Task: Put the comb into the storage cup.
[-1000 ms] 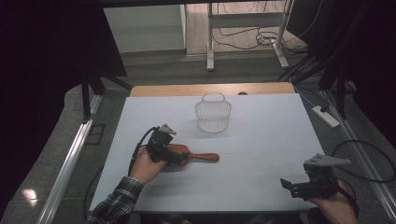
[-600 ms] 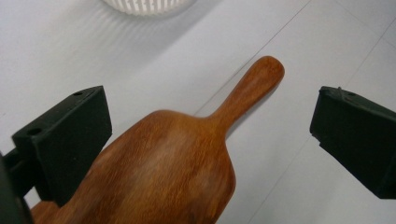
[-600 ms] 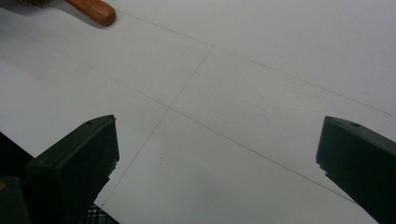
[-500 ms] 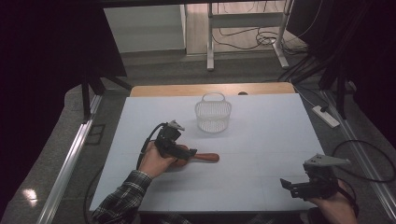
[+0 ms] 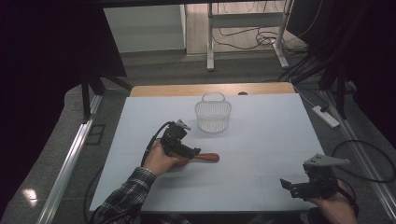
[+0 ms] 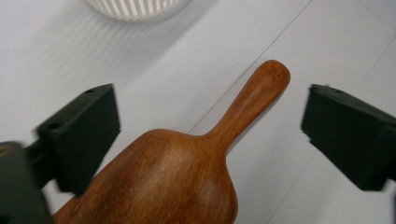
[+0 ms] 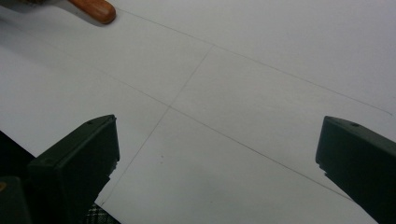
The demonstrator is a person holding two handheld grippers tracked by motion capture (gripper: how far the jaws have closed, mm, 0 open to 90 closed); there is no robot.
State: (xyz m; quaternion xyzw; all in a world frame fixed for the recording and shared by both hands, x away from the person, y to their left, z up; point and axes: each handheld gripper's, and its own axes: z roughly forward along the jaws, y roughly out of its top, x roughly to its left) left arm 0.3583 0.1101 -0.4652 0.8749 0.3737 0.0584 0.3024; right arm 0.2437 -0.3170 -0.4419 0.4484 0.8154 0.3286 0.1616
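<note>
The left gripper (image 5: 198, 151) has shifted along the wooden scoop (image 6: 187, 172) toward its handle end, covering more of the scoop in the high view. Its jaws have just been closing slightly. The scoop's bowl lies between the fingers (image 6: 79, 135), clear of both; the handle reaches beyond the fingertips. The left hand (image 5: 161, 158) moved with it.

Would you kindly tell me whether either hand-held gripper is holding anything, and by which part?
Nothing is held. The left hand-held gripper straddles the wooden spoon with jaws open, just closing slightly, pads clear. The right hand-held gripper is open over the table.
</note>
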